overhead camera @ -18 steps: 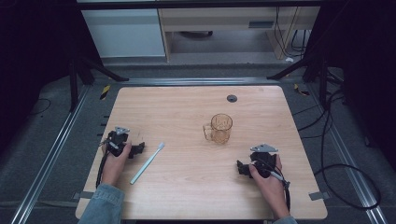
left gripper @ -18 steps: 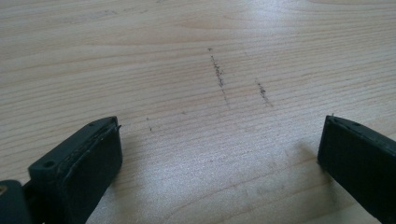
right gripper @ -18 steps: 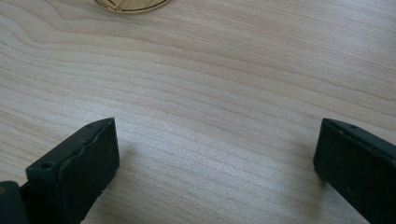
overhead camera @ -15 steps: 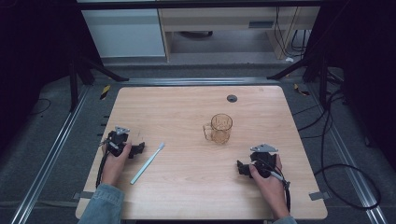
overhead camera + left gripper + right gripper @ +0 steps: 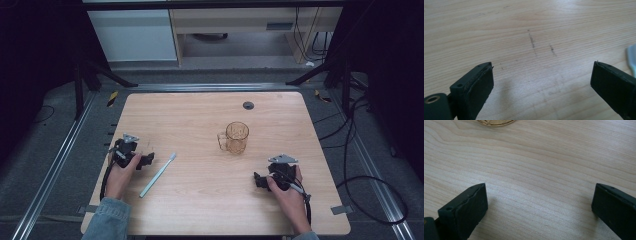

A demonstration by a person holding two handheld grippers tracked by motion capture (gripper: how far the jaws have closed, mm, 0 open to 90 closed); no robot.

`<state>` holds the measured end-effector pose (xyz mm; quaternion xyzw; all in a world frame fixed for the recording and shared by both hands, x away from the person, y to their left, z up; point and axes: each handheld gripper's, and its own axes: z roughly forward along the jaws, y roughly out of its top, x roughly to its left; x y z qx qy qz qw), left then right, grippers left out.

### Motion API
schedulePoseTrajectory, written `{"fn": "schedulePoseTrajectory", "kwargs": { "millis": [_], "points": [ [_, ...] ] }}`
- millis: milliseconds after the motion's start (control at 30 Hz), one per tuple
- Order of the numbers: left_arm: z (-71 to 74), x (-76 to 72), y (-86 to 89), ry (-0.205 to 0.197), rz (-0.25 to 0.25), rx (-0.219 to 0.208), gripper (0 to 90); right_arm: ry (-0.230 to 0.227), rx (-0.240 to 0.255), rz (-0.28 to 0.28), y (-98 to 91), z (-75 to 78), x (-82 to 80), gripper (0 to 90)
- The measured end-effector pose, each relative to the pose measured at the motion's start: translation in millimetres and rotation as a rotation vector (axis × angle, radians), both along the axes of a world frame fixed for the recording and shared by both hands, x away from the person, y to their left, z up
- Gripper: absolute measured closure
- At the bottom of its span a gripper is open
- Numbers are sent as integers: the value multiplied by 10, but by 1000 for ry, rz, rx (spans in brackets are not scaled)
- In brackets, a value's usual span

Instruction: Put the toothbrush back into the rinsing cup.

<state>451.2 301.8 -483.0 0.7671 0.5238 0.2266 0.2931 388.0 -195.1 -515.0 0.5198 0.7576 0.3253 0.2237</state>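
Pale wood with a fine straight grain makes the surface (image 5: 200, 115), a wide board with rounded corners; a small dark round cap (image 5: 248, 105) sits near its far edge. In the left gripper view the grain carries a few short dark scuff marks.

Next in size is the mug (image 5: 235, 138), of clear amber glass, round, upright, with its handle turned to the left in the high view. It stands a little right of the middle of the surface, well apart from both grippers. In the right gripper view its amber base (image 5: 495, 122) shows at the top edge.

Each hand holds a black gripper low over the wood. The left gripper (image 5: 148, 159) is at the left side and points to the right, with its jaws spread wide and nothing between them; the left gripper view (image 5: 541, 82) shows bare wood in the gap. The right gripper (image 5: 257, 180) is at the right near side and points to the left, also released, with bare wood between its jaws (image 5: 540, 205).

Smallest is the toothbrush (image 5: 158, 174), thin, straight, of light blue-white plastic. It lies flat just beside the left gripper, on the right of it. Its long axis runs diagonally: the head points to the far right, the handle end to the near left. One pale end (image 5: 632, 58) shows at the right edge of the left gripper view, outside the jaws.
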Motion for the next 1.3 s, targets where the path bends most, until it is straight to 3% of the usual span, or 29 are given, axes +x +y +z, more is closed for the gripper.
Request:
{"fn": "schedulePoseTrajectory", "kwargs": {
  "millis": [233, 533, 667, 700, 767, 967, 1100, 1300],
  "points": [
    [128, -67, -56, 19, 16, 12, 58, -1, -1, -4, 5, 0, 16, 5],
    [233, -132, -164, 26, -3, 27, 60, 1, 3, -5, 3, 2, 24, 5],
    [315, -117, -238, 71, -31, 110, 59, 1, 0, -3, 1, 1, 22, 5],
    [315, -117, -238, 71, -31, 110, 61, -2, -5, -2, -2, -1, 22, 5],
    [378, -67, -283, 113, -36, 189, 69, -6, -9, 1, -4, -4, 22, 5],
    [470, -69, -448, 211, -121, 291, 97, 3, 6, -6, 0, 3, 8, 5],
    [552, -59, -515, 264, -157, 280, 95, 3, 6, -6, 0, 3, 8, 5],
    [621, -70, -591, 297, -191, 273, 93, 4, 5, -7, 0, 3, 7, 4]
  ]
}}
